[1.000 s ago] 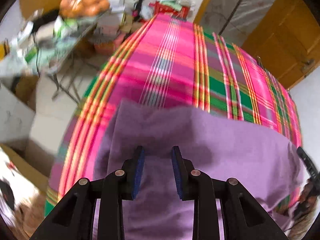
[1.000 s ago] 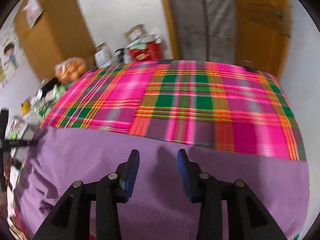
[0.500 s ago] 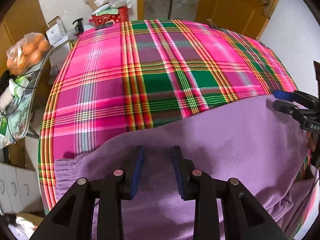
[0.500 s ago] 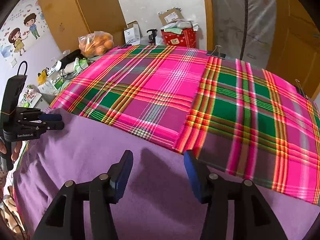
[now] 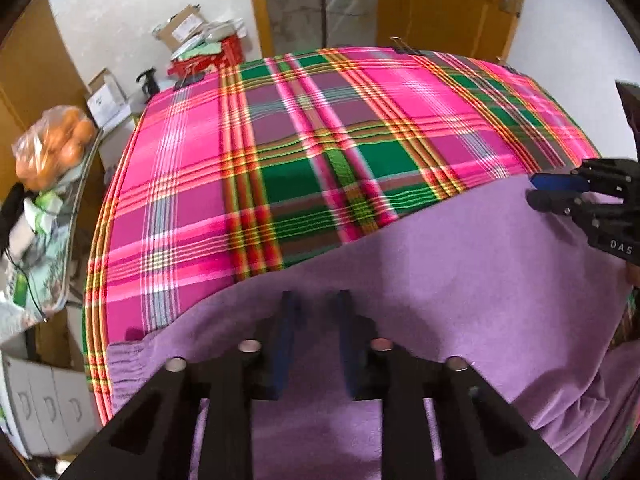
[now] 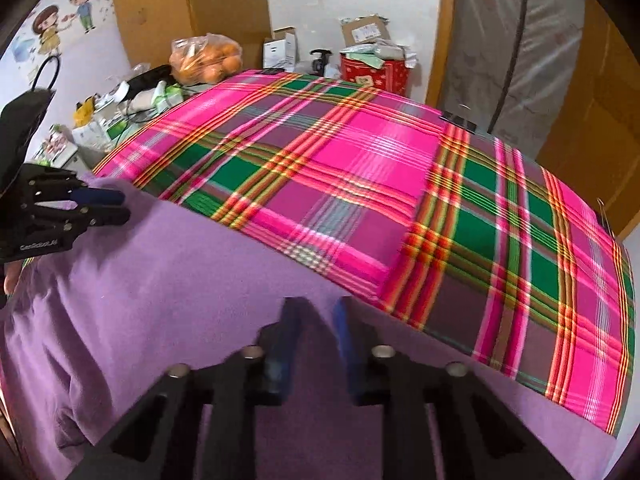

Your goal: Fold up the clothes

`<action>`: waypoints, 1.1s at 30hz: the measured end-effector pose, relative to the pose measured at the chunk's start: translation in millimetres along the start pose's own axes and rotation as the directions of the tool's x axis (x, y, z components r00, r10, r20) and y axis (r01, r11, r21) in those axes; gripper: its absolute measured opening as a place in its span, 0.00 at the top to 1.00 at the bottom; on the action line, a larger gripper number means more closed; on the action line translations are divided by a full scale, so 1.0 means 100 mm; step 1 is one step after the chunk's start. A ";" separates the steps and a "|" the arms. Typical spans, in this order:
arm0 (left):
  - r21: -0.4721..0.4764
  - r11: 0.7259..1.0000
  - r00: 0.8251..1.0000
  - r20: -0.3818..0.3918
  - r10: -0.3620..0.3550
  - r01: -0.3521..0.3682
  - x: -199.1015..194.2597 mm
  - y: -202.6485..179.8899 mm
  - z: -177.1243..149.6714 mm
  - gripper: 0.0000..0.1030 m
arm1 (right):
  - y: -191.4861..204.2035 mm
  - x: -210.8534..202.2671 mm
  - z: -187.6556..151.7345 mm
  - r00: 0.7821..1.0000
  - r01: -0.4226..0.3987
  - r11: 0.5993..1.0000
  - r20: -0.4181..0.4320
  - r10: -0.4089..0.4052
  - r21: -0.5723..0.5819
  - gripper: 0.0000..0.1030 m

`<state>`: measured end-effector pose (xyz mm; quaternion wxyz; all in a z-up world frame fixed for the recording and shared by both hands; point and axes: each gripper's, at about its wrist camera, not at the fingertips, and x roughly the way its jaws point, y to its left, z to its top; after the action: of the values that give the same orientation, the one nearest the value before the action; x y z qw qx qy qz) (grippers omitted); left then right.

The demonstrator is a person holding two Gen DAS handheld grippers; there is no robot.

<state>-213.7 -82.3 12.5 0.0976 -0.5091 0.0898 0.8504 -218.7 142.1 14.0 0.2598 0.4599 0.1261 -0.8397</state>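
Note:
A purple garment (image 5: pixel 460 280) lies spread over the near part of a table under a pink and green plaid cloth (image 5: pixel 320 152). Its gathered waistband (image 5: pixel 128 356) shows at the lower left. My left gripper (image 5: pixel 315 304) hovers over the garment's left half, open with a narrow gap and only flat fabric showing between the blue pads. My right gripper (image 6: pixel 317 312) stands open the same way over the garment (image 6: pixel 160 280) on its right half. Each gripper also appears in the other's view, near the garment's far edge: the right gripper (image 5: pixel 560 192) and the left gripper (image 6: pixel 100 204).
A bag of oranges (image 6: pixel 206 58), boxes (image 6: pixel 280 50) and a red container (image 6: pixel 376 74) stand beyond the table's far left. A cluttered side stand (image 5: pixel 36 240) runs along the left edge. Binder clips (image 6: pixel 460 120) pin the plaid cloth (image 6: pixel 360 184) at the back.
Both views swung and steadied over the garment. The right gripper's fingers have drawn closer together than half a second ago. The garment lies as before.

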 end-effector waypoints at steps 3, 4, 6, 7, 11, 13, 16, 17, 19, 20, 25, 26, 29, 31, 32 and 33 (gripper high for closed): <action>0.026 0.999 0.999 0.012 0.030 -0.031 0.01 -0.07 0.03 0.97 | 0.08 0.00 0.01 1.000 0.027 0.999 0.001 -0.027 -0.036 0.98; 0.024 0.999 0.999 0.015 0.038 -0.038 0.03 -0.07 0.06 0.97 | 0.10 0.00 0.01 0.999 0.041 0.998 0.003 -0.041 -0.044 0.98; 0.021 0.999 0.999 0.023 0.045 -0.046 0.03 -0.04 0.08 0.98 | 0.12 -0.01 0.01 0.998 0.066 0.997 0.018 -0.066 -0.047 0.98; 0.016 0.999 0.998 0.026 0.048 -0.049 0.03 -0.04 0.09 0.99 | 0.12 -0.02 0.01 0.997 0.077 0.996 0.030 -0.076 -0.043 0.99; 0.000 0.998 0.998 0.036 0.058 -0.058 0.06 -0.01 0.13 0.99 | 0.07 -0.09 0.07 0.992 0.105 0.994 0.078 -0.104 -0.007 0.99; -0.011 0.998 0.997 0.041 0.063 -0.063 0.07 0.00 0.15 0.99 | 0.03 -0.13 0.11 0.988 0.113 0.994 0.100 -0.114 0.011 0.99; -0.025 0.997 0.996 0.052 0.076 -0.074 0.08 0.01 0.24 0.99 | -0.01 -0.14 0.17 0.984 0.136 0.990 0.112 -0.139 0.032 0.99; -0.030 0.997 0.996 0.054 0.076 -0.074 0.09 0.02 0.28 0.99 | -0.03 -0.13 0.19 0.983 0.138 0.990 0.112 -0.142 0.041 0.99; -0.033 0.996 0.995 0.060 0.084 -0.082 0.11 0.02 0.35 0.99 | -0.06 -0.11 0.24 0.979 0.157 0.985 0.120 -0.164 0.068 0.99; -0.035 0.996 0.994 0.063 0.089 -0.087 0.12 0.02 0.39 0.99 | -0.05 -0.09 0.26 0.978 0.165 0.983 0.118 -0.173 0.076 0.99; -0.062 0.994 0.994 0.057 0.094 -0.090 0.21 0.05 0.47 0.99 | -0.16 0.08 0.33 0.974 0.203 0.972 0.079 -0.214 0.121 0.99; -0.071 0.994 0.994 0.052 0.092 -0.088 0.23 0.06 0.47 0.99 | -0.18 0.11 0.35 0.973 0.211 0.969 0.071 -0.222 0.130 1.00; -0.087 0.993 0.996 0.043 0.084 -0.080 0.25 0.08 0.45 0.98 | -0.23 0.14 0.34 0.973 0.214 0.966 0.051 -0.223 0.146 1.00; -0.095 0.993 0.996 0.039 0.078 -0.074 0.23 0.09 0.43 0.97 | -0.28 0.04 0.29 0.975 0.202 0.964 0.061 -0.215 0.175 0.99; -0.099 0.993 0.996 0.038 0.075 -0.071 0.22 0.10 0.42 0.95 | -0.30 -0.03 0.27 0.975 0.196 0.963 0.072 -0.213 0.186 0.99; -0.118 0.991 0.997 0.033 0.067 -0.063 0.20 0.12 0.41 0.95 | -0.31 -0.13 0.23 0.974 0.190 0.963 0.088 -0.209 0.190 0.99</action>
<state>-260.8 -82.2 14.0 0.0416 -0.4948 0.0548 0.8663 -246.4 161.6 36.1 0.1375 0.4207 0.0811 -0.8930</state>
